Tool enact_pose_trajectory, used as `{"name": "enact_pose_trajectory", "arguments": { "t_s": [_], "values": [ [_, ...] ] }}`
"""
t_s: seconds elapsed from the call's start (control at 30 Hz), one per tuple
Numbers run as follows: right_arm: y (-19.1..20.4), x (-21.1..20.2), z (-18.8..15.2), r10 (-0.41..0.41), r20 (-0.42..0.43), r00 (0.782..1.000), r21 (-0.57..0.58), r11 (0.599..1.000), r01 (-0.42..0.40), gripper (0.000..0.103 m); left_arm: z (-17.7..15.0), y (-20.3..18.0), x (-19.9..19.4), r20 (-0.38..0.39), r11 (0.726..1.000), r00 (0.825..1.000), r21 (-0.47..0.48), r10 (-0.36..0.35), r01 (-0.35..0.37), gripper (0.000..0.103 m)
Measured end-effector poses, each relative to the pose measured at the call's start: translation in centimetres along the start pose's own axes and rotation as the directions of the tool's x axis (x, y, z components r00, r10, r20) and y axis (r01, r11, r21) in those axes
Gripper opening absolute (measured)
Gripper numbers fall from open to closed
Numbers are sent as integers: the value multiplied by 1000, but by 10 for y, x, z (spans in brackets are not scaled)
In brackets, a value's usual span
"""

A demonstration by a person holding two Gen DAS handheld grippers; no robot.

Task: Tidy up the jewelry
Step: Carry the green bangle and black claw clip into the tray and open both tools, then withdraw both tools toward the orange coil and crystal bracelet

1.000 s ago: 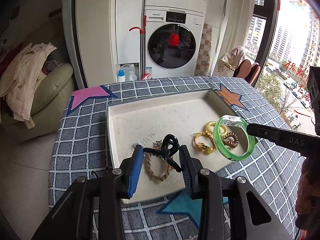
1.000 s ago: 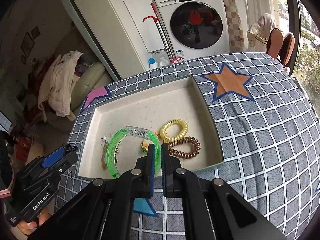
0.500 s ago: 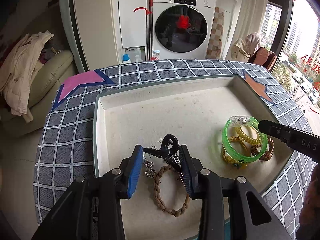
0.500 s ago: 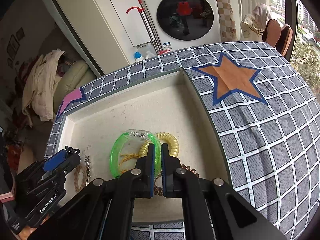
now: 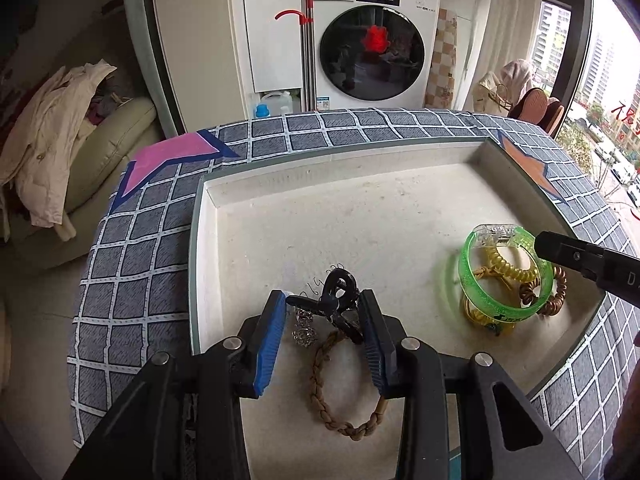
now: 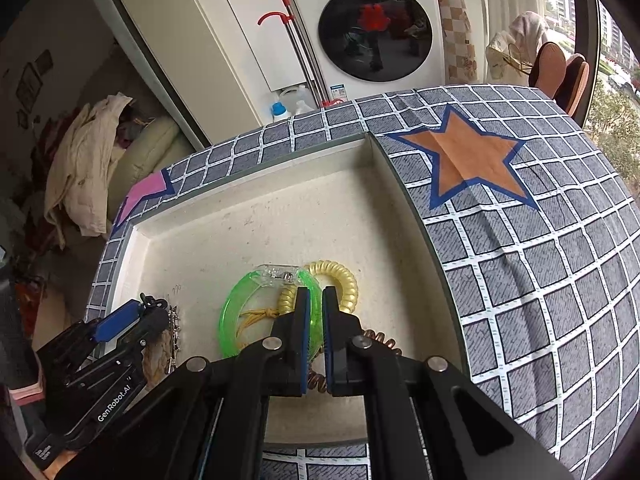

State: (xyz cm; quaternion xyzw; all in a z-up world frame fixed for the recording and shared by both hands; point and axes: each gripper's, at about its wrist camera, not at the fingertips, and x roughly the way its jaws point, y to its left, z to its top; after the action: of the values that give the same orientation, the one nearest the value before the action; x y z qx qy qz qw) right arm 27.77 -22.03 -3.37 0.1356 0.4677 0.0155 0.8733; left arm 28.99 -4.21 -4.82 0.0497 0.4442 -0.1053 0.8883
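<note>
A laundry corner with a front-loading washing machine [image 5: 370, 46] stands behind a bench [image 6: 540, 280] draped in a grey checked cloth marked with a pink star [image 5: 168, 160] and an orange star [image 6: 470, 162]. On the cloth sits a shallow cream tray [image 5: 320, 216] that holds the jewelry.

My left hand-held gripper [image 5: 324, 320] is partly closed over the tray's near left part, its blue pads pressed on a black hair claw clip [image 5: 338, 300]. The clip lies crosswise between the pads, its looped end tipped up and away from me. Just below it lie a small silver earring [image 5: 304, 330] and a brown braided bracelet [image 5: 344, 392], an oval whose long axis runs from the near edge toward the far one.

My right hand-held gripper [image 6: 313, 320] is nearly shut, pinching the near rim of a green translucent bangle [image 6: 248, 308] at the tray's right side. The bangle is tilted, its clear clasp block on the far side and raised. Under and beside it lie a yellow spiral hair tie [image 6: 344, 280], a copper spiral hair tie [image 5: 554, 296] and a yellow knotted cord [image 6: 256, 316].
</note>
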Motion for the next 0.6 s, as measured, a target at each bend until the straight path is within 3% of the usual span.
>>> {"name": "enact_pose_trajectory", "arguments": {
  "t_s": [0.03, 0.1, 0.17, 0.23, 0.6],
  "values": [
    [0, -2, -1, 5, 3, 1000, 0, 1000, -5, 7, 0, 0, -2, 6, 1000, 1000, 2, 3, -3, 67],
    [1, -5, -1, 16, 13, 1000, 4, 1000, -16, 13, 1, -2, -8, 28, 1000, 1000, 7, 10, -10, 71],
    [1, -12, -3, 24, 31, 999, 13, 1000, -25, 39, 1, -5, -13, 38, 1000, 999, 25, 14, -15, 71],
    [1, -20, -5, 27, 55, 998, 19, 999, -28, 50, 3, -7, -18, 44, 999, 999, 40, 15, -17, 71],
    [7, -55, -22, 62, 94, 994, 23, 998, -65, 54, -4, -12, -48, 61, 999, 998, 37, -15, 13, 71]
  ]
}}
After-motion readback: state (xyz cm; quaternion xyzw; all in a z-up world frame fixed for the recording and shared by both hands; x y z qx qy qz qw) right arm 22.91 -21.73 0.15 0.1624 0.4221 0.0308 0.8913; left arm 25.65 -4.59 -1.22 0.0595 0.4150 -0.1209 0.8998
